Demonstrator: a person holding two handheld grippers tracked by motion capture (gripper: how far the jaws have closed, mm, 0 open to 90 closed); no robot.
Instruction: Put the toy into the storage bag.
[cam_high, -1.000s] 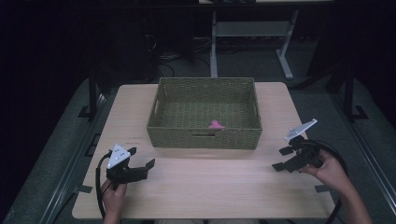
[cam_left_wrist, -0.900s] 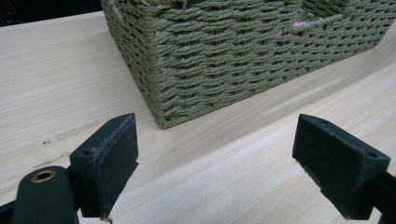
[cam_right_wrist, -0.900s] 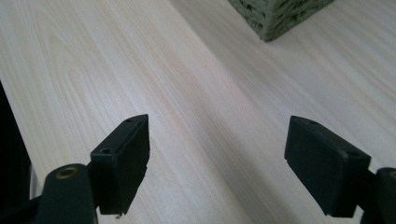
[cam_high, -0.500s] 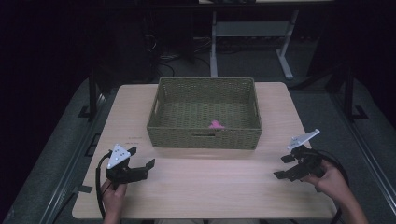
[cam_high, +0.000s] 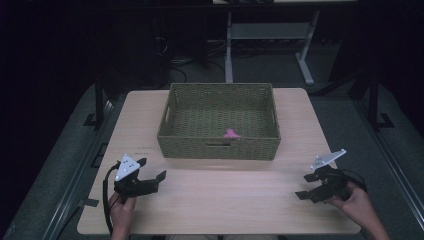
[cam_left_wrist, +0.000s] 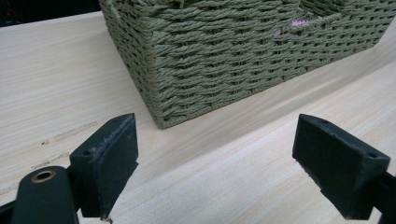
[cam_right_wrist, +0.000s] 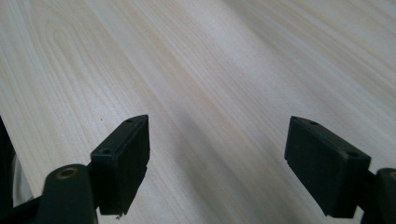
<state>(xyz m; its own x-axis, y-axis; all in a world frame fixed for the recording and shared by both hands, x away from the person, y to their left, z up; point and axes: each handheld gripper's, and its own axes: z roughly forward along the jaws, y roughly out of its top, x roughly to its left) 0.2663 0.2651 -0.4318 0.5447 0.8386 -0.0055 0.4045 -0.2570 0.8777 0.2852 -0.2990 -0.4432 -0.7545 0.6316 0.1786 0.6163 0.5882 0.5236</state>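
Woven green wicker makes up the one container I can see, a rectangular basket (cam_high: 218, 145) sitting at the middle of the pale wooden table (cam_high: 220, 205), toward its far side. Inside it, on the floor near the front wall and a little right of centre, lies a small pink object (cam_high: 231, 133); I cannot tell what it is. In the left gripper view the basket's near corner (cam_left_wrist: 187, 70) fills the upper part of the picture, and a sliver of the same pink (cam_left_wrist: 299, 22) peeks through the handle slot in the front wall. Starting at the left, my left gripper (cam_high: 150, 170) is held low over the table's front left area, in front of the basket's left corner and apart from it, pointing toward that corner. Its jaws stand wide apart with nothing between them but bare wood, and neither pad touches the basket. Moving across to the right, my right gripper (cam_high: 307, 186) hangs over the front right part of the table, well away from the basket and from the pink object. Its jaws are also spread wide, and in the right gripper view I see plain wood grain (cam_right_wrist: 210, 70) between them; it grips nothing.
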